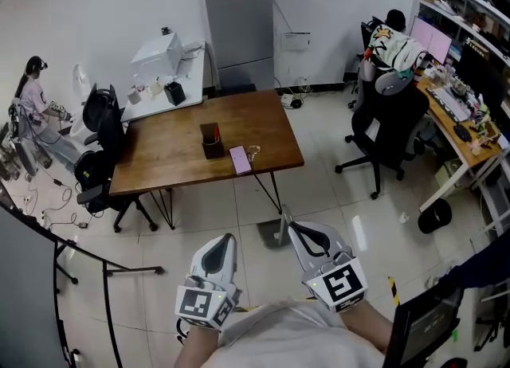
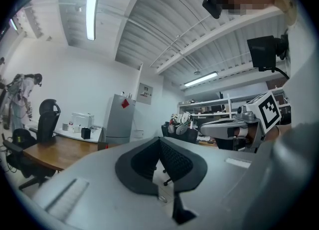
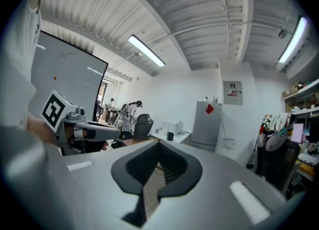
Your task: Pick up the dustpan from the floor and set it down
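The grey dustpan (image 1: 271,235) lies on the tiled floor just past the wooden table's near right corner, its thin handle standing up. My right gripper (image 1: 291,227) is held level with its tip right beside the dustpan's handle in the head view; its jaws are shut and I see nothing between them in the right gripper view (image 3: 159,144). My left gripper (image 1: 229,239) hovers a little to the dustpan's left, also level. Its jaws meet at the tip (image 2: 159,142) and hold nothing. Neither gripper view shows the dustpan.
A wooden table (image 1: 175,159) with a dark holder and a pink card stands ahead. Black office chairs sit at its left (image 1: 100,143) and at the right (image 1: 386,131), near a cluttered desk (image 1: 458,131) and black bin (image 1: 434,215). A grey fridge (image 1: 237,28) is at the back wall.
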`<state>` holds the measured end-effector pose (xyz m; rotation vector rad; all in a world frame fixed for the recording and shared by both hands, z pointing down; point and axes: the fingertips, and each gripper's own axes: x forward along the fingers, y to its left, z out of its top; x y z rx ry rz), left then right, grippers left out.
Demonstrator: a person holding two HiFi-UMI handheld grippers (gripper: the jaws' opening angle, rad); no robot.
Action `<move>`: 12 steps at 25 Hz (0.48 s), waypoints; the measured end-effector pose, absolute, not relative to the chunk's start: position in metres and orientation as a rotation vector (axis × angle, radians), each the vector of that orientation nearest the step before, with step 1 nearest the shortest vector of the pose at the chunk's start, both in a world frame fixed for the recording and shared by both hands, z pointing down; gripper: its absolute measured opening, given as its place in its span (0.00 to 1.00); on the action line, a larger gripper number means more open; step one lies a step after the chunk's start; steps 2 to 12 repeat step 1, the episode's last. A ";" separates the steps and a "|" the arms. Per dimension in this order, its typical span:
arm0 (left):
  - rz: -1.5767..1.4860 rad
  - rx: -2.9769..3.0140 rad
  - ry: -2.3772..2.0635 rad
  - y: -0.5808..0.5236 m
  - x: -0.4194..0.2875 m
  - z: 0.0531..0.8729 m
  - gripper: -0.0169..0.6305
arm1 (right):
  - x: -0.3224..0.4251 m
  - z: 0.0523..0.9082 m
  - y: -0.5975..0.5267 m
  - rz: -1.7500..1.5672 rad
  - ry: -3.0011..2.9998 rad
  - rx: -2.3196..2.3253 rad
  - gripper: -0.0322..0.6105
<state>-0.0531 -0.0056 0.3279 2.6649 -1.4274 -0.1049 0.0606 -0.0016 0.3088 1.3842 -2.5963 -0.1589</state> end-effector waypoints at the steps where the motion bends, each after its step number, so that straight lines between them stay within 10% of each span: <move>1: -0.106 2.670 -1.424 -0.005 -0.053 0.328 0.05 | 0.061 0.308 -0.001 -0.164 -2.601 1.394 0.05; 12: -0.106 2.670 -1.424 -0.005 -0.053 0.328 0.05 | 0.061 0.308 -0.001 -0.164 -2.601 1.394 0.05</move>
